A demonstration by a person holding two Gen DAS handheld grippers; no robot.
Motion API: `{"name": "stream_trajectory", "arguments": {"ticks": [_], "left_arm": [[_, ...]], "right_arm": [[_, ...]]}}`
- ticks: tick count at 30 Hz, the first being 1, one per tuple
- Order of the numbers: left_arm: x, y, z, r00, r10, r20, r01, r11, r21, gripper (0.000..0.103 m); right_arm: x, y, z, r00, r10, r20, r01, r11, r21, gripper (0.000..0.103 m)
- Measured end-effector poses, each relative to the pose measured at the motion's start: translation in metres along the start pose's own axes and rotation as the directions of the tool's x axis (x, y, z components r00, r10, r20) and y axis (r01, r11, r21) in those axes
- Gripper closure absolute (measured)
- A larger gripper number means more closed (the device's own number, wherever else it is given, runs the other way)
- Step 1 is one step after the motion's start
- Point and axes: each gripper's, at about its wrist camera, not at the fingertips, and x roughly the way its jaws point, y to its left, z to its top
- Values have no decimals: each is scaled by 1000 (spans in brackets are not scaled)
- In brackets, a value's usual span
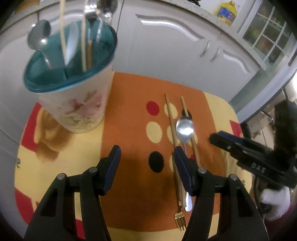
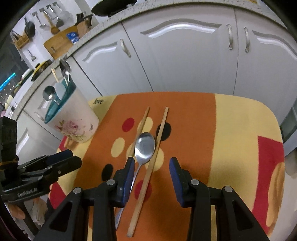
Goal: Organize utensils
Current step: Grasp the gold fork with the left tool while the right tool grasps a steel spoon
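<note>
Left wrist view: the left gripper (image 1: 146,155) hangs over an orange and yellow spotted mat (image 1: 130,103), jaws apart with nothing between them. A white floral holder (image 1: 78,107) with a teal rim stands at the mat's far left corner, holding a spoon, chopsticks and other utensils; its top is blurred. Two wooden chopsticks (image 1: 169,115) lie lengthwise on the orange band with a steel spoon (image 1: 184,128) between them, and a gold fork (image 1: 180,220) lies at their near end. The right gripper (image 1: 220,138) enters from the right, held by a white-gloved hand (image 1: 274,202). White cabinet doors (image 1: 167,52) stand behind; a yellow oil bottle (image 1: 227,13) sits on the counter.

Right wrist view: the right gripper (image 2: 151,165) has its jaws parted, empty, above the spoon (image 2: 144,145) and right chopstick (image 2: 152,163). The holder (image 2: 74,122) stands far left. A cutting board (image 2: 59,42) rests on the speckled counter.
</note>
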Motion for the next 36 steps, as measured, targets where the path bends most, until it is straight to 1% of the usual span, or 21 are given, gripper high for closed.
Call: {"name": "stream_trajectory", "arguments": {"ticks": [6,10,12,13,16,19,21,22,24,29,36], "left_arm": [[19,-10,4,999,-20,-39,21,1000,19,44],[30,-4,8,997,-28,-75,28,1000,-1,44],[33,-1,7,994,-43,-99,42,999,-16,44],[34,-1,5,991,-62,-114,60,998,-21,44],[34,-6,-3,984,-98,-148,99,995,-4,44],[38,-12,-11,979,-102,-178,106,994,12,46],[42,-18,-15,977,-78,-197,87,996,36,55],[44,-20,-17,977,-62,-204,74,996,51,56],[43,-26,-20,981,-34,-191,51,995,85,57],[43,-32,-22,982,16,-189,11,990,139,58],[42,-26,-23,980,43,-195,-19,992,125,59]], "right_arm": [[20,-4,15,1000,8,-26,-9,1000,-15,71],[30,-7,20,999,19,-43,-20,999,-28,71],[33,-10,20,999,19,-48,-20,1000,-20,71],[33,-11,20,999,19,-49,-20,1000,-16,71],[33,-14,19,998,29,-50,-29,1000,2,71],[33,-13,17,998,39,-50,-39,999,0,71],[33,-12,16,998,44,-51,-44,999,0,71],[32,-11,15,998,46,-51,-46,999,1,71],[31,-10,14,998,48,-51,-48,999,1,71],[27,-9,14,998,52,-44,-52,999,14,71],[25,-5,14,998,55,-42,-55,998,13,71]]}}
